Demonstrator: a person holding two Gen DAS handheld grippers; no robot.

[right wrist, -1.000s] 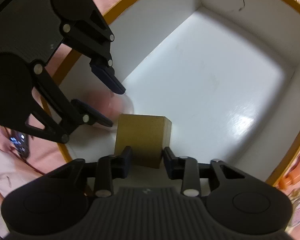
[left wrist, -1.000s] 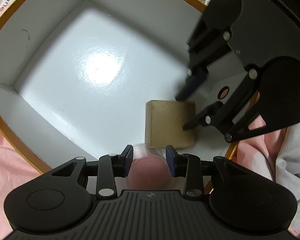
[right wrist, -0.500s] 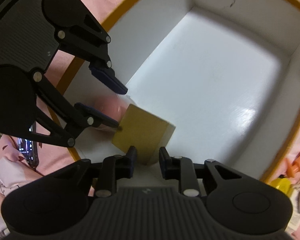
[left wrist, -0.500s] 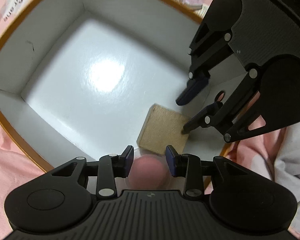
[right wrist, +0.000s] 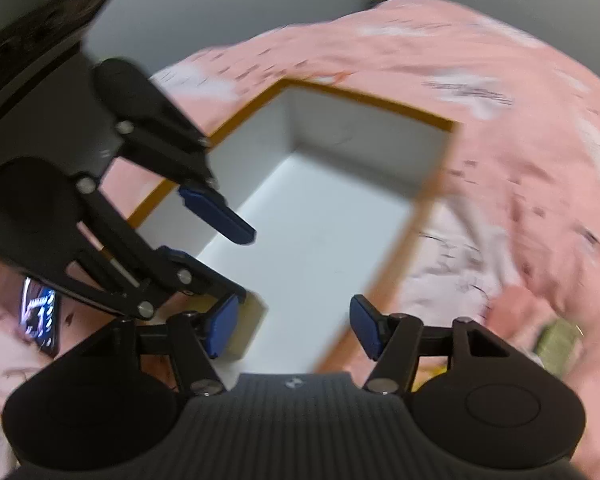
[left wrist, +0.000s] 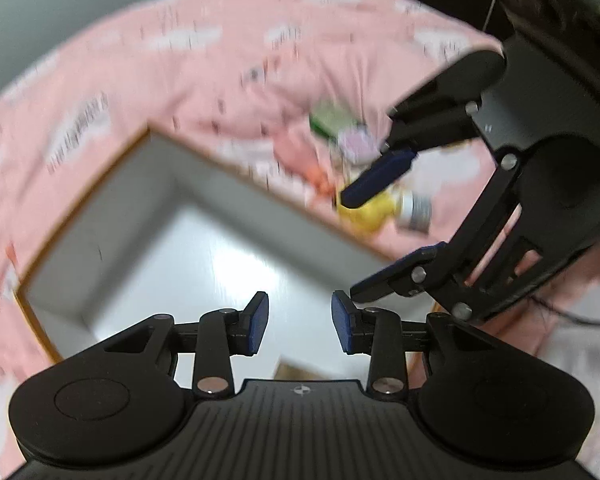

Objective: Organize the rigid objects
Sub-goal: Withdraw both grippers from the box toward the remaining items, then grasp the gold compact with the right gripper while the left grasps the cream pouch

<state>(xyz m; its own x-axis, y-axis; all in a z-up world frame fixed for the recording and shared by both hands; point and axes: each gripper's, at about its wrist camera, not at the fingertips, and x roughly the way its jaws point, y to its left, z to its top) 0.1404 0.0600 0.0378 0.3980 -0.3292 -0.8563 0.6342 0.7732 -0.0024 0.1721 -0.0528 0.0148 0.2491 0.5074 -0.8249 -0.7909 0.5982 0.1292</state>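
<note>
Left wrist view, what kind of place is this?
Probably a bedroom: a white box sits on rumpled pink bedding, small household items lie scattered beside it, and a phone rests nearby.

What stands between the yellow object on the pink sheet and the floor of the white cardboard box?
Only the orange-edged wall of the white cardboard box: the yellow object lies just outside it on the pink sheet. Nothing else visible, though the view is blurred.
</note>
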